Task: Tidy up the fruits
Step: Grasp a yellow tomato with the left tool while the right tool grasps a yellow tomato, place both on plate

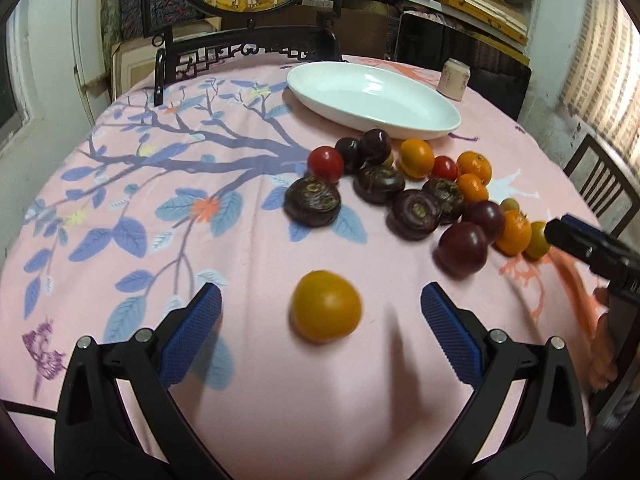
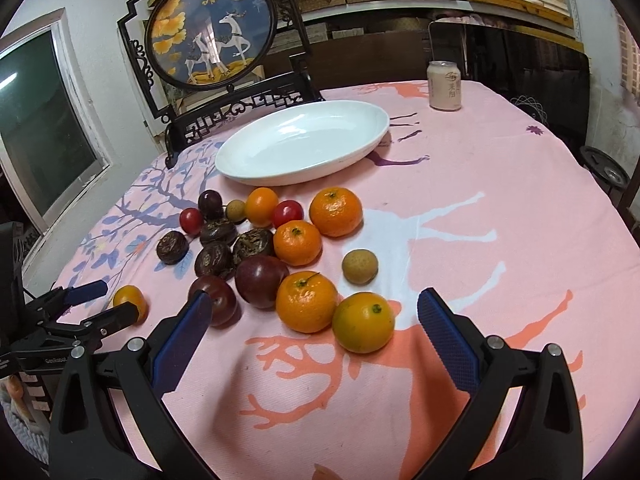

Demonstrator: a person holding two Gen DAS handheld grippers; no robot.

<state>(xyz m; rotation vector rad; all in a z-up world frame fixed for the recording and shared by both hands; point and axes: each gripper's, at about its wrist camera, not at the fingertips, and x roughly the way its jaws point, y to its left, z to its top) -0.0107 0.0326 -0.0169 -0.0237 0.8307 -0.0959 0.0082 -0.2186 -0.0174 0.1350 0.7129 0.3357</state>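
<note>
A lone yellow-orange fruit (image 1: 326,311) lies on the pink cloth between the spread fingers of my left gripper (image 1: 320,316), which is open and not touching it. The same fruit (image 2: 130,300) shows beside the left gripper's fingertips (image 2: 94,290) in the right wrist view. My right gripper (image 2: 314,330) is open just short of a yellowish mandarin (image 2: 363,322) and an orange one (image 2: 306,301). Several mandarins, dark plums, dark water chestnuts, cherry tomatoes and a longan (image 2: 359,266) cluster before the empty white oval dish (image 2: 304,144). The right gripper (image 1: 580,244) enters the left wrist view from the right.
A pale drink can (image 2: 445,86) stands at the table's far right. A dark carved frame with a round deer picture (image 2: 212,32) stands behind the dish. Chairs (image 1: 600,184) ring the table. A person's hand (image 1: 604,344) shows at the right edge.
</note>
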